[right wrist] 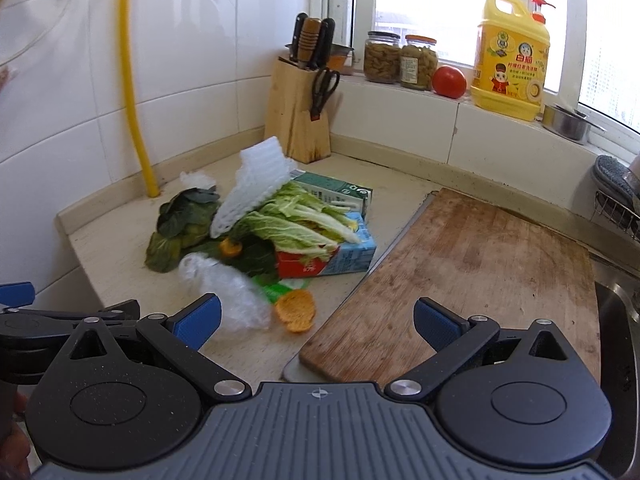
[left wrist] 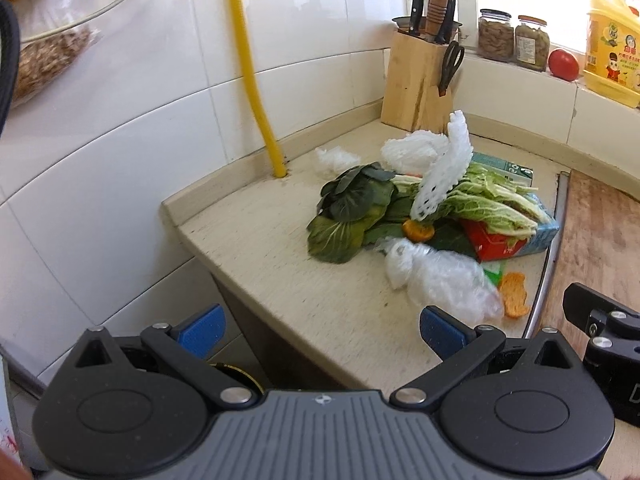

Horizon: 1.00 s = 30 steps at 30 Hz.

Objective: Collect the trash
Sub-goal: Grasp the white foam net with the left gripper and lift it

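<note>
Trash pile (right wrist: pixel 260 232) mid-counter, cutting board (right wrist: pixel 472 280) beside, both grippers open

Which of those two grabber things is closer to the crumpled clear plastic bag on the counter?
The left gripper, by a little. The crumpled clear plastic bag lies just ahead of its right jaw. The right gripper sits further right, the bag beyond its left jaw.

Both grippers: black linkage arms, silver screws, blue pads (right wrist: pixel 434 326) on the jaws (ribbed grey housings).
</note>
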Available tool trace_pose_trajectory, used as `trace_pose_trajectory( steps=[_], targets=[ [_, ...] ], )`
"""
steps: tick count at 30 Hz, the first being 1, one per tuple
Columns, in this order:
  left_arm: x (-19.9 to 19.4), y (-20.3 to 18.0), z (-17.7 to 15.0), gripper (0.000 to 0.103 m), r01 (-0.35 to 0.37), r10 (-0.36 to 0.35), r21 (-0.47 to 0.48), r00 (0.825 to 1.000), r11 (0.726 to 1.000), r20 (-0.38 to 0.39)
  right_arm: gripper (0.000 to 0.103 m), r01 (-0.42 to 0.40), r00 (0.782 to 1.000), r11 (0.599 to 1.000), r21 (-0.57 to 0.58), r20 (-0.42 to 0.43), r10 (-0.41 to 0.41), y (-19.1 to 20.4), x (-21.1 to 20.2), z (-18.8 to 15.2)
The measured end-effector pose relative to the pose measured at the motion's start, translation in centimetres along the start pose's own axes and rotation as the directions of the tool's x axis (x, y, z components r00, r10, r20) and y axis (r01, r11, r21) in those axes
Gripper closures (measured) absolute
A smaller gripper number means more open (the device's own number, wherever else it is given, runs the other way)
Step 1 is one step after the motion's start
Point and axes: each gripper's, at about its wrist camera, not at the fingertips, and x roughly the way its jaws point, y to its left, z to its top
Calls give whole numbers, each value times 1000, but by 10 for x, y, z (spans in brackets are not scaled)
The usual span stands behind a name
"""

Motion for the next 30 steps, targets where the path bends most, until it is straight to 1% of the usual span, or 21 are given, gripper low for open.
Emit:
trace_pose_trajectory(
  steps=[9,14,23,27,30],
  targets=[
    [28,-27,26,1,-11,10,23,1000,1000,20,0,-18,1000,1000,24,-22,19,-26,40,23],
    [44,-37,39,1,-20,20,28,1000,999,7,0,-32,999,999,30,-43,33,-36,63,33],
    [58,-49,50,1,-32,32,29,999,999,5,0,-63,997,998,28,-47,65,-47,86,45],
    [60,-54,52,1,-40,39,37,999,999,20,0,-79,996,997,22,-40,80,-52,92,47],
    [58,-56,54,1,-27,26,32,999,999,44,0,-90,996,996,18,-27,91,-57,95,50]
  ],
)
